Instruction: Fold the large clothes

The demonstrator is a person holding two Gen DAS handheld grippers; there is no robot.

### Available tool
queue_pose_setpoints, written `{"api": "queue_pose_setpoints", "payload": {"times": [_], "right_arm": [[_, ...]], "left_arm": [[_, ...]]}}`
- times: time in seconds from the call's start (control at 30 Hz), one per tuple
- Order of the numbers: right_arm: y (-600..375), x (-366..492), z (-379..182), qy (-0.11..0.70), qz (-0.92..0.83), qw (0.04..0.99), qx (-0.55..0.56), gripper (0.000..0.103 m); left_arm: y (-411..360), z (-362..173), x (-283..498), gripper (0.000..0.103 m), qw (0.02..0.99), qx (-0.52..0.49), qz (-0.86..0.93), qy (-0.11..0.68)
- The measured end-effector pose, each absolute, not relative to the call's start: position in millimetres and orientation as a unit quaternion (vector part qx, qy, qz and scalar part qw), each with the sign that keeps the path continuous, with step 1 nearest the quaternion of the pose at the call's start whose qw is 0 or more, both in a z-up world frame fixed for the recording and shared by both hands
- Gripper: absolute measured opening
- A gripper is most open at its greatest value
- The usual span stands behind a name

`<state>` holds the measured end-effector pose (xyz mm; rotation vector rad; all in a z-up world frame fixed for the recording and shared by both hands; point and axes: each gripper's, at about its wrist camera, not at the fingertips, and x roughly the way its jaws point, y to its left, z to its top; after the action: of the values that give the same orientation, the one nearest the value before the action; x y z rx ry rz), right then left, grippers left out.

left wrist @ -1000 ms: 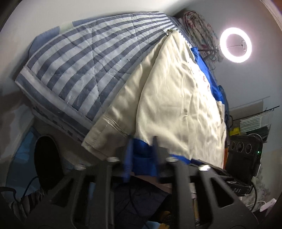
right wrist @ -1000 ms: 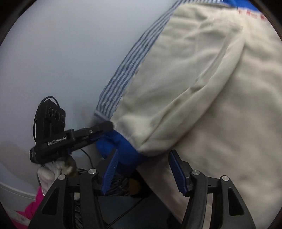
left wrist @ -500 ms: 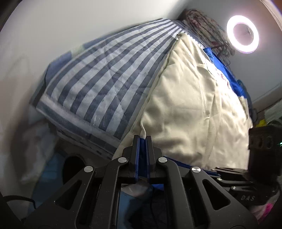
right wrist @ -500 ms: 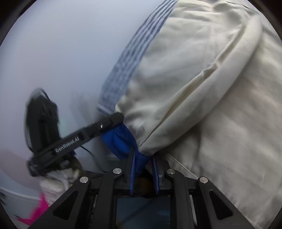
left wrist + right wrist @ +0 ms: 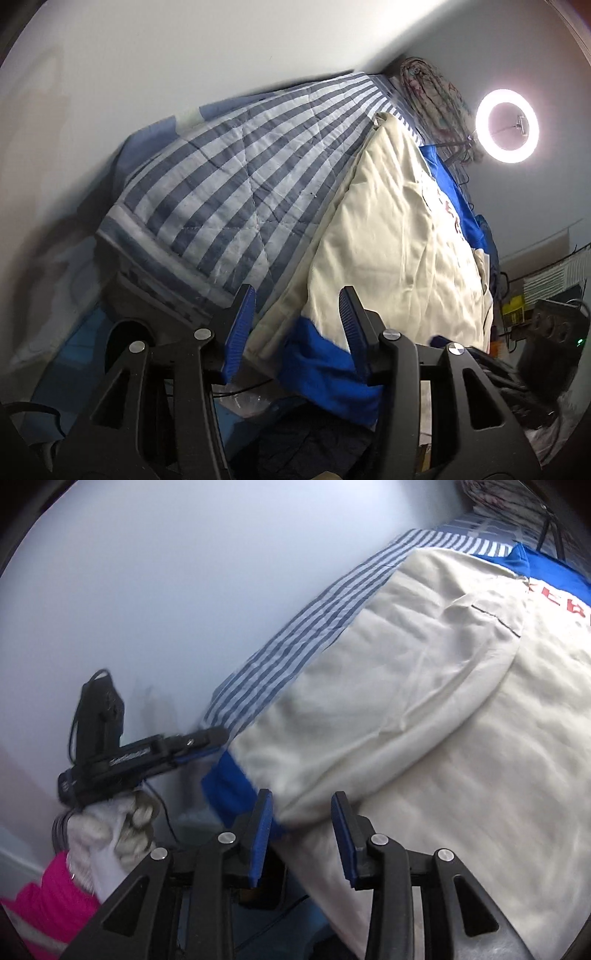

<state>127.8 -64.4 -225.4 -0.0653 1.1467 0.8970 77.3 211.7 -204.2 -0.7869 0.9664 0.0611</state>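
A large cream garment [image 5: 399, 240] with blue trim and red lettering lies on a striped quilt [image 5: 236, 192]. Its blue hem [image 5: 325, 373] hangs over the bed's near edge. My left gripper [image 5: 297, 332] is open, its blue pads on either side of the hem, holding nothing. In the right wrist view the cream garment [image 5: 424, 701] has a folded-over sleeve ending in a blue cuff [image 5: 232, 790]. My right gripper [image 5: 301, 834] is open just below that cuff, empty. The left gripper [image 5: 147, 757] shows there at the left, in a gloved hand.
A lit ring light [image 5: 506, 125] stands at the far right by hanging clothes [image 5: 436, 85]. A white wall [image 5: 166, 590] runs along the bed's far side. Black equipment [image 5: 554, 343] sits at the right. A pink item [image 5: 40, 904] lies low left.
Both grippers were shut on the blue hem and cuff half a second ago. Both have opened and let the fabric go, and the garment now rests on the bed.
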Motion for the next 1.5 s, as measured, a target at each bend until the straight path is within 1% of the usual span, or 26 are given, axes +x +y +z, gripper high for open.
{"api": "queue_pose_setpoints", "payload": {"times": [0.13,0.27,0.3,0.33,0.37,0.43,0.47,0.53,0.57,0.6,0.63,0.67,0.77,0.9,0.97,1.03,1.07,1.1,1.13,1.17,1.2,1.23,1.3,1.33,1.4,1.5], "right_arm": [[-40,126,-250,0.525,0.397,0.749,-0.074,0.035],[-34,132,-271,0.54,0.385,0.744,-0.083,0.035],[-36,132,-271,0.538,0.387,0.745,-0.079,0.035],[-37,133,-271,0.539,0.388,0.744,-0.076,0.035],[-38,132,-272,0.539,0.388,0.744,-0.076,0.035],[-39,132,-271,0.539,0.388,0.743,-0.083,0.035],[-37,133,-271,0.54,0.388,0.742,-0.085,0.036],[-38,133,-270,0.544,0.392,0.737,-0.077,0.041],[-33,134,-273,0.549,0.398,0.732,-0.067,0.05],[-30,139,-276,0.555,0.41,0.722,-0.047,0.064],[-33,145,-276,0.563,0.423,0.71,-0.018,0.07],[-33,149,-276,0.568,0.426,0.704,0.0,0.073],[-33,169,-269,0.57,0.417,0.707,0.036,0.074],[-12,198,-253,0.569,0.401,0.717,0.043,0.075],[5,208,-253,0.582,0.389,0.713,0.026,0.071],[19,214,-257,0.594,0.377,0.711,0.007,0.067],[23,216,-261,0.598,0.374,0.709,0.001,0.066],[28,218,-266,0.603,0.371,0.706,-0.004,0.066],[30,218,-270,0.606,0.369,0.705,-0.006,0.066],[31,219,-273,0.608,0.368,0.704,-0.006,0.066],[31,220,-278,0.61,0.366,0.702,-0.003,0.066],[30,221,-281,0.611,0.366,0.702,0.003,0.066],[23,223,-285,0.613,0.368,0.699,0.019,0.066],[21,225,-286,0.615,0.369,0.696,0.028,0.066],[20,229,-284,0.619,0.367,0.693,0.036,0.066],[25,237,-278,0.617,0.366,0.696,0.03,0.068]], "left_arm": [[211,-218,94,0.047,0.798,-0.37,0.005,0.476],[211,-230,98,0.047,0.792,-0.378,0.002,0.479],[210,-229,98,0.043,0.793,-0.376,0.0,0.48],[208,-229,99,0.035,0.794,-0.37,-0.004,0.483],[205,-230,100,0.019,0.792,-0.367,-0.01,0.488],[200,-226,99,0.016,0.801,-0.352,-0.006,0.484],[198,-223,98,0.012,0.804,-0.347,-0.007,0.482],[196,-214,95,0.005,0.812,-0.343,-0.011,0.472],[194,-209,94,0.003,0.816,-0.339,-0.012,0.469],[192,-205,92,0.002,0.82,-0.333,-0.012,0.466],[190,-202,92,0.001,0.822,-0.33,-0.015,0.464],[190,-201,91,0.0,0.823,-0.33,-0.02,0.462],[182,-194,91,0.0,0.832,-0.309,-0.023,0.46],[179,-193,92,0.0,0.842,-0.287,0.004,0.456],[188,-194,90,0.0,0.84,-0.302,0.019,0.451],[197,-200,92,0.008,0.829,-0.329,0.009,0.453],[200,-203,92,0.028,0.823,-0.339,0.005,0.456],[202,-207,93,0.053,0.818,-0.349,-0.003,0.458],[201,-212,95,0.059,0.814,-0.354,-0.011,0.461],[199,-215,97,0.059,0.811,-0.353,-0.016,0.467],[195,-220,100,0.057,0.808,-0.342,-0.016,0.479],[191,-224,103,0.049,0.807,-0.327,-0.01,0.492],[189,-225,103,0.023,0.816,-0.309,0.003,0.489],[188,-224,103,0.018,0.815,-0.312,0.001,0.488],[185,-217,100,0.015,0.821,-0.316,-0.005,0.476],[173,-199,96,0.014,0.84,-0.289,-0.015,0.459]]}}
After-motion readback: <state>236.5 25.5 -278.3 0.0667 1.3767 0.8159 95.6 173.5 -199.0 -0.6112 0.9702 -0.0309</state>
